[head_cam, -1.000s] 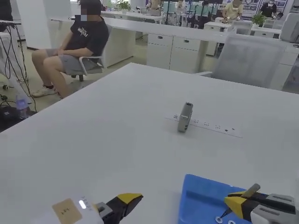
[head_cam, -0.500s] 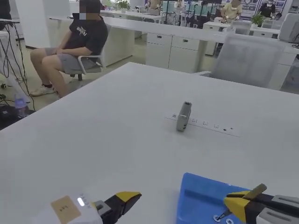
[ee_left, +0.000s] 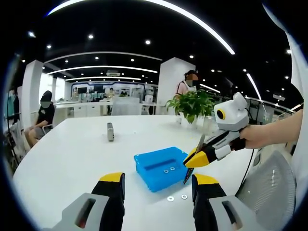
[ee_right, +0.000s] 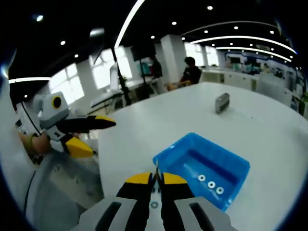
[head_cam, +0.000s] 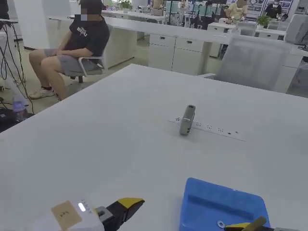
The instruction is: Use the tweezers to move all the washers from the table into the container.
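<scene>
The left tongs [ee_left: 159, 178] stand wide apart and hold nothing. The right tongs [ee_right: 156, 179] are clamped on the tweezers [ee_left: 200, 142], whose tips hang just beside the blue container [ee_left: 149, 161]. Three washers [ee_right: 210, 184] lie inside it. Two more washers [ee_left: 170, 198] lie on the counter [ee_left: 72, 149], close to its near edge.

Small grey device [head_cam: 186, 120] at one end of a white power strip [head_cam: 214, 129] (seated person [head_cam: 79, 41] well behind).
</scene>
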